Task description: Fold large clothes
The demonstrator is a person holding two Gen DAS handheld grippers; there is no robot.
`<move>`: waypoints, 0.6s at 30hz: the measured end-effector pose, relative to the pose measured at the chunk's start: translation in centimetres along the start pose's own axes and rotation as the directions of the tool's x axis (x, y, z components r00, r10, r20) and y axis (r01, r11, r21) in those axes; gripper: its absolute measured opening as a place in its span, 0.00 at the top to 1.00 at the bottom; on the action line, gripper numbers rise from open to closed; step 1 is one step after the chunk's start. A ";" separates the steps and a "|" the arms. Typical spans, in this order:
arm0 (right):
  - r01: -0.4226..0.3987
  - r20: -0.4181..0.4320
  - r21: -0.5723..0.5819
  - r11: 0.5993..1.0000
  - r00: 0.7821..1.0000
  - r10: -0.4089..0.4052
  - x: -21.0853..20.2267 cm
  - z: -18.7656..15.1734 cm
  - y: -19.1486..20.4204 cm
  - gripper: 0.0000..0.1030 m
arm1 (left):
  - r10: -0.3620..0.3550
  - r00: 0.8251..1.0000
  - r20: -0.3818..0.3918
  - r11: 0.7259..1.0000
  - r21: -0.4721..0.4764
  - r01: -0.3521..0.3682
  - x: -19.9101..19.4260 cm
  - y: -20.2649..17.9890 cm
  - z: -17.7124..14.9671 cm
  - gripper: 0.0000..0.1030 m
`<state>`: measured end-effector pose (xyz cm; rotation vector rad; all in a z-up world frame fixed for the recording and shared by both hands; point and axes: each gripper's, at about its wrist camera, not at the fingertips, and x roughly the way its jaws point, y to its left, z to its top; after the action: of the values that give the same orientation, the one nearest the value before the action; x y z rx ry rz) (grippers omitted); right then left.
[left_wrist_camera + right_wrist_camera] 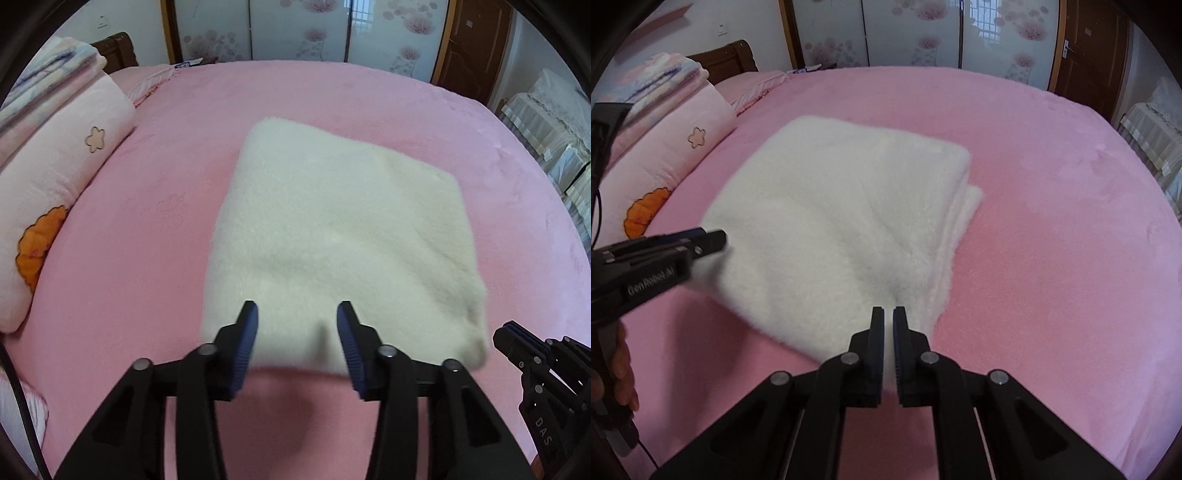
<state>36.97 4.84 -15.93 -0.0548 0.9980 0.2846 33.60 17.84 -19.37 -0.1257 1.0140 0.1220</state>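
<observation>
While the folded white fleece garment [340, 236] is lying flat in the middle of the pink bed cover [129, 258], the left gripper [297, 314] is hovering over its near edge with jaws apart and nothing pinched. The right gripper [889, 314] is sitting at the near right corner, its jaws nearly together, apparently nipping a thin edge of the fleece. A pink floral quilt [676, 155] is lying at the left

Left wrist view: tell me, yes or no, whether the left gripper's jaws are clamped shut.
No: the left gripper has its blue-padded jaws apart over the white fluffy folded garment.
</observation>
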 end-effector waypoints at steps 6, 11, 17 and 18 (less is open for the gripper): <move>-0.035 0.034 0.075 0.997 0.999 0.032 -6.6 -2.3 -1.7 0.71 | -0.092 0.995 0.039 0.994 -0.062 0.094 -6.9 -2.7 -3.6 0.34; -0.008 0.024 0.116 0.993 1.000 0.005 -11.0 -5.9 -3.7 0.62 | -0.162 0.986 -0.033 0.984 -0.082 0.159 -10.8 -5.7 -7.4 0.33; -0.010 -0.035 0.181 0.983 0.999 0.016 -15.2 -10.3 -6.1 0.62 | -0.112 0.991 -0.073 0.993 -0.038 0.110 -15.0 -9.0 -11.3 0.33; -0.006 -0.036 0.186 0.983 0.999 0.013 -15.9 -10.8 -6.4 0.62 | -0.099 0.992 -0.079 0.995 -0.040 0.096 -15.8 -9.4 -11.8 0.33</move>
<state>21.72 -6.61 -9.04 0.1150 1.0580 0.1984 16.97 6.03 -11.65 -0.2137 1.0849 0.0464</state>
